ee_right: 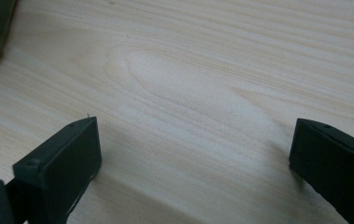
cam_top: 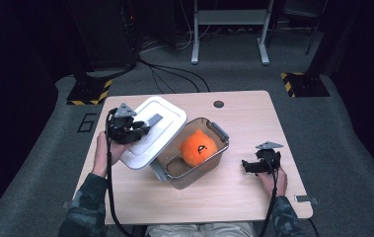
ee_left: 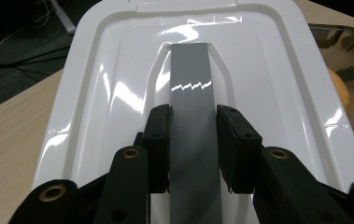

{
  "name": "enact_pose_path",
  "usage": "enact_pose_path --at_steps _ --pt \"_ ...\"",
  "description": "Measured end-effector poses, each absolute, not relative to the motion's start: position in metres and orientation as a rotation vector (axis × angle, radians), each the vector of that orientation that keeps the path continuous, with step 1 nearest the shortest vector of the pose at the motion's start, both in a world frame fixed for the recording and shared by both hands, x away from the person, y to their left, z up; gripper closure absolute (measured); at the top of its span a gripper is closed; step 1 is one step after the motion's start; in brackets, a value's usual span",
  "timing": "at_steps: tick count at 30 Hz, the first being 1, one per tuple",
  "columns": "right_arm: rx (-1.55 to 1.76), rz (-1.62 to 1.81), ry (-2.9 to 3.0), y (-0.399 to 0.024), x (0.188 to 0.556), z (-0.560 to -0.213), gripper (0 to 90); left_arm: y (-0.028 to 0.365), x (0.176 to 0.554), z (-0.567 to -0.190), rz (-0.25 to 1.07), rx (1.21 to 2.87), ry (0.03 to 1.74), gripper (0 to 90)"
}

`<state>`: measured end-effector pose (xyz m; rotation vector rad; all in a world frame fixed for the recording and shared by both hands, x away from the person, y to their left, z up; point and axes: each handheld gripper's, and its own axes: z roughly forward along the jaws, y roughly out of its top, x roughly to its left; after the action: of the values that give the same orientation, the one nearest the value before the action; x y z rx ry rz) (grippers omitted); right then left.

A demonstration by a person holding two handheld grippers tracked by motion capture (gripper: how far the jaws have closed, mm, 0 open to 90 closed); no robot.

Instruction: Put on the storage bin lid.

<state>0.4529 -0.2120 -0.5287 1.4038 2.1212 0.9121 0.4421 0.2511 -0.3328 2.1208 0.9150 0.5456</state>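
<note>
A white lid [cam_top: 156,129] with a grey handle [ee_left: 192,107] is held tilted over the left rim of a clear box [cam_top: 213,132]. My left gripper [cam_top: 134,129] is shut on the grey handle; in the left gripper view both pads [ee_left: 159,140] press the handle's sides. Inside the clear box lies an orange plush toy [cam_top: 198,147]. My right gripper [cam_top: 252,166] rests low over the wooden table [cam_top: 243,113], to the right of the box. Its jaws stand wide apart with bare wood between the fingertips [ee_right: 65,158].
The clear box has grey latches [cam_top: 218,130] at its ends. A round hole [cam_top: 218,104] sits near the table's far edge. Cables [cam_top: 169,74] and yellow-black stand feet [cam_top: 90,92] lie on the grey floor beyond the table.
</note>
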Motion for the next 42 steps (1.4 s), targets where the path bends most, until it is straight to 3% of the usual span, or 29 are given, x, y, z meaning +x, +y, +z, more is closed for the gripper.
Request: enact_pose_path --at_steps 25,42 --pt "1.405 0.912 2.121 -0.212 0.453 -0.529 1.6 0.168 0.452 -0.353 0.412 2.223 0.779 66.4" --pt "1.402 0.912 2.124 -0.212 0.453 -0.529 1.6 0.140 0.453 -0.368 0.362 2.291 0.719 66.4"
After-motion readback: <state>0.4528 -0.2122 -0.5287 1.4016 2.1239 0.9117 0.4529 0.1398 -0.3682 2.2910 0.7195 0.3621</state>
